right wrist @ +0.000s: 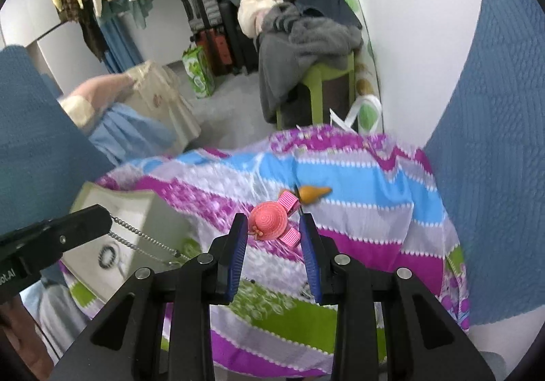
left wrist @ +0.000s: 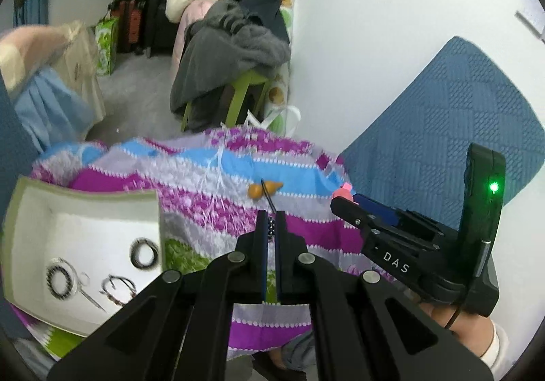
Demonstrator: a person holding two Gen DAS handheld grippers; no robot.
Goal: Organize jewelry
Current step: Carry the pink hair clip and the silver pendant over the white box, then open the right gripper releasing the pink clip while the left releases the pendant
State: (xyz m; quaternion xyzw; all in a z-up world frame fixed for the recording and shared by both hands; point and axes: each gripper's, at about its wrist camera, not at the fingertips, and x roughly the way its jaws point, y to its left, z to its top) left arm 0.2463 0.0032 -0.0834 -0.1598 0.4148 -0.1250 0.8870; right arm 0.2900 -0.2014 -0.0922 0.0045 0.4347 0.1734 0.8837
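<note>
Striped blanket (right wrist: 357, 244): only right view shows chain (right wrist: 143, 241) dangling from left gripper (left wrist: 271, 227).

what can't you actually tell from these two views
- Left wrist view: the beaded chain is mostly hidden between the left tool's closed fingers; its length shows only in the right wrist view.
- Left wrist view: rings in the tray are motion-blurred, so their type is unclear.
- Right wrist view: whether the right tool touches the pink hat clip; gaps seem to show.
- Both views: the orange piece is too small to identify.
</note>
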